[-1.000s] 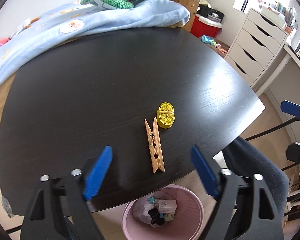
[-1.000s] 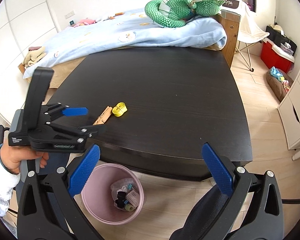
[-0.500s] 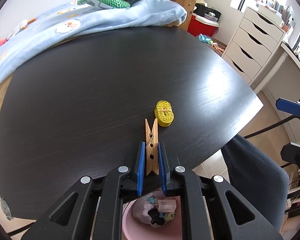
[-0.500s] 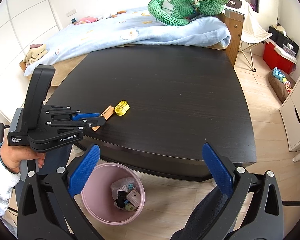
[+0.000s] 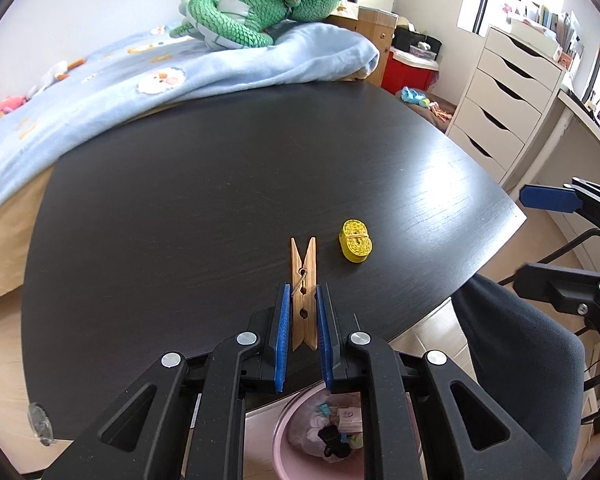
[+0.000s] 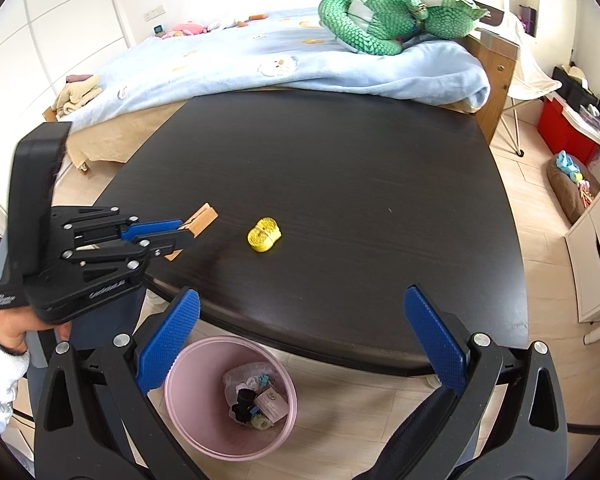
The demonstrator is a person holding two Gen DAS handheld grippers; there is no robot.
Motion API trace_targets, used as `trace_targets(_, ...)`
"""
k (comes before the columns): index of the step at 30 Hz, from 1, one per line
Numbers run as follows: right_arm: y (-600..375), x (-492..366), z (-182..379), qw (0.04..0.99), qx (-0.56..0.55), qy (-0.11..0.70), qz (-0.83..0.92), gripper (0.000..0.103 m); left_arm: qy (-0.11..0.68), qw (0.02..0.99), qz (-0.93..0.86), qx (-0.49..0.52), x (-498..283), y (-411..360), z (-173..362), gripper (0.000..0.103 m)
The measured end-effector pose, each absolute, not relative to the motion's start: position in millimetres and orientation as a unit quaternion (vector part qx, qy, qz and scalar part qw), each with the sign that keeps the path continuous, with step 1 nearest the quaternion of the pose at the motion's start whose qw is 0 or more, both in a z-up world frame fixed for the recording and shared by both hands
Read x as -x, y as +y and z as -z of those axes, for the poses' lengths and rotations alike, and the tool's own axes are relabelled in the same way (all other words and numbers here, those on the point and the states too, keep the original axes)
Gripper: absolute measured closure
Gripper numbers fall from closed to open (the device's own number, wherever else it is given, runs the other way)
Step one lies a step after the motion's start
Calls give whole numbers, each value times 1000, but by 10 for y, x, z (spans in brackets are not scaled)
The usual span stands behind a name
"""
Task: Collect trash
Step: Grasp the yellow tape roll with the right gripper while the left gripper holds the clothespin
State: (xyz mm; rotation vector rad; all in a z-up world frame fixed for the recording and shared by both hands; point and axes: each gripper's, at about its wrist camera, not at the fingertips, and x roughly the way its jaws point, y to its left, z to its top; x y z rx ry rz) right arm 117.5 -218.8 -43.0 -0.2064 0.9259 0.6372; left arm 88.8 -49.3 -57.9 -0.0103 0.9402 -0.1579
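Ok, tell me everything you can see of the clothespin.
The clothespin is pale wood, two slats joined by a wire spring, with round holes in its side. It points away from the left gripper, forked tips far, clamped at its near half between the blue pads, at the near edge of the black table. The right wrist view suggests it is slightly lifted.

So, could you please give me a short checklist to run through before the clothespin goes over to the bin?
1. Left gripper shut on the clothespin: ok.
2. Clothespin lifted off the table: cannot tell.
3. Pink bin below the table's near edge, unobstructed: ok.
4. Yellow roll apart from the clothespin: ok.
5. Right gripper open, holding nothing: ok.
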Motion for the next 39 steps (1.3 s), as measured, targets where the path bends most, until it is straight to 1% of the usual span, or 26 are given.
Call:
trace_targets(8, -1828, -1409, 517, 829, 113, 457, -303, 3, 443, 894, 70, 6, -796, -371, 522, 90)
trace_targets(15, -1468, -1580, 705, 813, 143, 480, -297, 3, 441, 895, 64, 14, -734, -260, 514, 90)
trace_targets(20, -1333, -1636, 808, 805, 146, 491, -299, 4, 439, 896, 62, 18, -699, -222, 525, 90)
trace_targets(21, -1310, -1642, 827, 803, 145, 494, -301, 11, 440, 896, 62, 19, -695, -212, 528, 90)
trace_targets(22, -1296, -1647, 848, 801, 147, 496, -300, 21, 440, 896, 62, 20, -695, -205, 533, 90)
trace_targets(23, -1283, -1655, 875, 799, 149, 500, -299, 26, 440, 896, 61, 20, -693, -196, 537, 90)
trace_targets(24, -1276, -1672, 894, 797, 149, 503, -298, 27, 440, 896, 61, 21, -691, -188, 540, 90)
trace_targets(25, -1265, -1680, 912, 796, 148, 505, -298, 31, 440, 896, 61, 23, -689, -180, 543, 90)
trace_targets(26, -1264, -1677, 922, 796, 148, 505, -298, 38, 439, 896, 62, 24, -690, -175, 544, 90)
trace_targets(27, -1267, -1695, 931, 797, 148, 505, -297, 42, 439, 896, 62, 25, -685, -170, 550, 90)
trace_targets(29, -1258, -1713, 948, 797, 149, 506, -295, 53, 440, 895, 62, 27, -681, -165, 564, 90)
trace_targets(30, -1255, -1714, 953, 796, 150, 506, -296, 56, 440, 895, 63, 27, -679, -162, 569, 90)
trace_targets(32, -1247, -1714, 962, 795, 153, 506, -296, 67, 442, 895, 63, 29, -680, -153, 586, 90)
trace_targets(35, -1234, -1703, 972, 795, 159, 505, -297, 78, 443, 894, 63, 30, -686, -145, 603, 90)
trace_targets(39, -1266, -1691, 959, 797, 157, 501, -299, 78, 443, 894, 64, 28, -695, -157, 605, 90)
